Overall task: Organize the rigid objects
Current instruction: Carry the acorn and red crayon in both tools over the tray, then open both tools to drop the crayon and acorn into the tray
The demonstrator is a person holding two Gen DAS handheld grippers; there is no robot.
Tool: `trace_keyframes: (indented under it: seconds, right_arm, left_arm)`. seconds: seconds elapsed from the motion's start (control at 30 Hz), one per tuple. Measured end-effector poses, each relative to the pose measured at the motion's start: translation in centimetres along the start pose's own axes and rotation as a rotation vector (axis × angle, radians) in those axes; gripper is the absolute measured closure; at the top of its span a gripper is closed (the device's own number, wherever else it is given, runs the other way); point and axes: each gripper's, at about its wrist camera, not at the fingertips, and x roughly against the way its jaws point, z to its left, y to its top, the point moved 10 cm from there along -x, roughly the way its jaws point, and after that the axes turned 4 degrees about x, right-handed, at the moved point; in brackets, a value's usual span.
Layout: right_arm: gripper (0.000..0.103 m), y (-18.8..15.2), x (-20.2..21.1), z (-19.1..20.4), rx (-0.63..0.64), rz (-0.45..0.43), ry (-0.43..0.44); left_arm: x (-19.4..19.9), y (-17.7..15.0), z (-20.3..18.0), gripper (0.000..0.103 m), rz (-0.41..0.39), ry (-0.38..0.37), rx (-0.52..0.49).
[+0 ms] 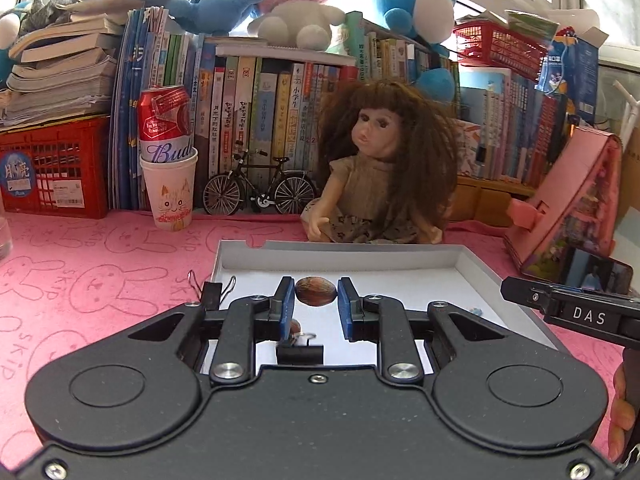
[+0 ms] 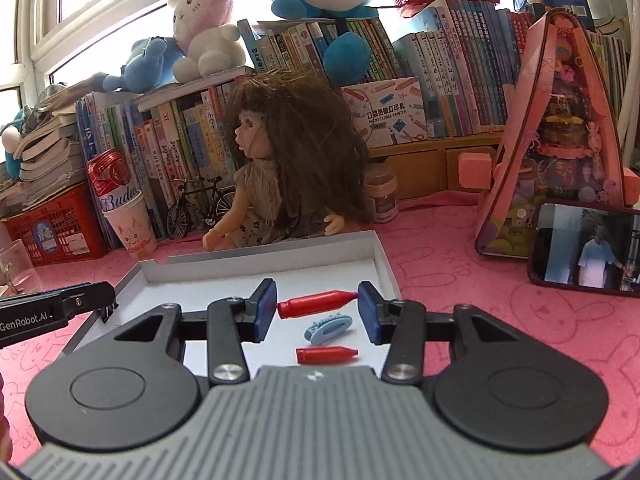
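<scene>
Left wrist view shows the left gripper (image 1: 316, 295) above a shallow white tray (image 1: 516, 280) that lies on a pink cloth (image 1: 100, 280) printed with rabbits. Its two blue pads (image 1: 345, 300) pinch a brown oval nut (image 1: 315, 290) from both sides, and the nut seems lifted a little over the tray floor, though I cannot tell this for sure. Nearer to the camera than the nut, a black binder clip (image 1: 300, 353) lies in the tray with a small brown thing just behind it, half hidden by the left finger. Another binder clip (image 1: 211, 295) sits at the left edge of the tray. Behind the tray sits a doll (image 1: 384, 168) with long brown hair, and left of the doll stand a small model bicycle (image 1: 260, 192) and a paper cup (image 1: 171, 192) with a red beer can (image 1: 166, 124) in it. Right wrist view shows the right gripper (image 2: 318, 306) over the right part of the same white tray (image 2: 384, 256). Its fingers are spread, and a red crayon-shaped piece (image 2: 316, 303) lies between them; the pointed end is very near the right pad, but I cannot tell if it touches. Just beside it, closer to the camera, lies a light blue hair clip (image 2: 327, 328), and then a second red crayon-shaped piece (image 2: 326, 355). To the right of the tray a phone (image 2: 584, 250) leans with its screen lit.
</scene>
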Motion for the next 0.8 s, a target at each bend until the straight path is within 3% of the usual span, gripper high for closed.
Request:
trace_keyframes:
  seconds: [0.3,0.67,0.77,0.8]
  right_arm:
    - [0.053,-0.3,-4.0,0.4,-0.015,0.057,-0.001]
    - [0.052,-1.6,-5.3,0.5,-0.001,0.118,-0.010]
    - [0.047,-1.6,-5.2,0.3,-0.024,0.115,-0.008]
    - [0.038,-1.6,-5.0,0.3,-0.031,0.109,-0.004]
  left_arm:
    - [-4.1,-1.1,0.4,0.081,0.054,0.035,0.002]
    - [-5.4,-2.5,0.7,0.081,0.110,0.063,-0.011]
    - [-5.1,-2.5,0.6,0.079,0.107,0.060,-0.004]
    - [-4.9,-2.4,0.5,0.072,0.103,0.051,-0.001]
